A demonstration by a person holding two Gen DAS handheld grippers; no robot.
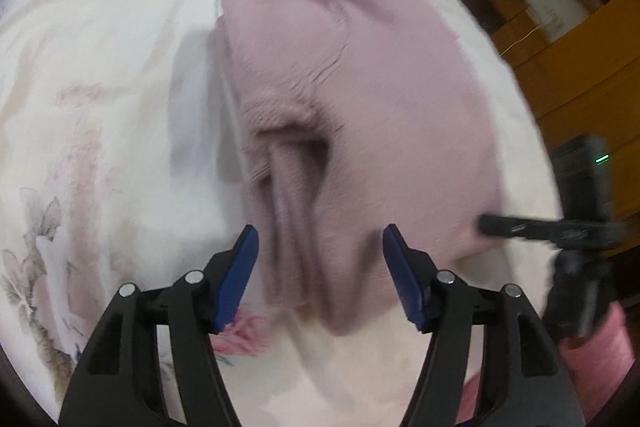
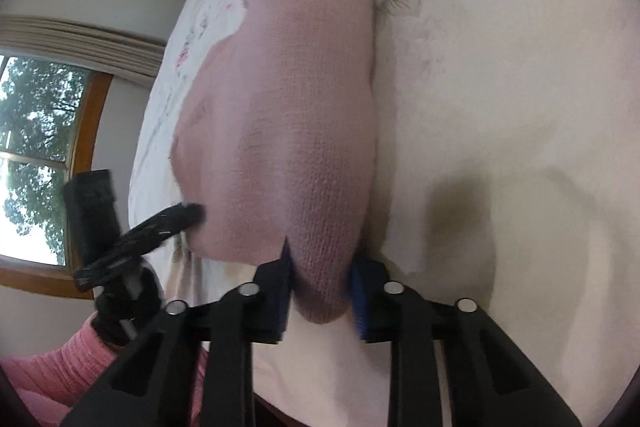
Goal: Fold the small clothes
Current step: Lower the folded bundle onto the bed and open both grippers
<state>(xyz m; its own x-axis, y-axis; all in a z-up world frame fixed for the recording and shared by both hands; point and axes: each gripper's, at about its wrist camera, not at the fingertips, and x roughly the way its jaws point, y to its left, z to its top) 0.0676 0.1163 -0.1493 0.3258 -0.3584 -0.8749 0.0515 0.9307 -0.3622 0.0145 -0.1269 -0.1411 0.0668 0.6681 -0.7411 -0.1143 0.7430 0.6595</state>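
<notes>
Broadly, a bed with a white sheet printed with pink and grey flowers (image 1: 100, 99) fills most of both views. On this bed lies the pink knitted garment (image 1: 360, 99), a small soft piece with a fine rib texture. In the left wrist view it spreads from the centre toward 1 o'clock, and a thick fold of it runs down toward 6 o'clock, between the blue pads. In the right wrist view the same garment stretches from 12 o'clock down to the centre.

At 2 o'clock in the left wrist view stands brown wooden furniture (image 1: 568, 39), somewhat blurred. At 9 o'clock in the right wrist view there is a window with a wooden frame (image 2: 86, 147), and trees show behind it.

The left gripper (image 1: 320, 275) has its fingers spread wide, on both sides of the fold; the picture is blurred, and I cannot tell if they touch the cloth. The right gripper (image 2: 322, 291) has its fingers pressed onto the near end of the garment and pinches it between the blue pads. A pink ribbed sleeve (image 2: 60, 367) appears at 8 o'clock in the right wrist view.
</notes>
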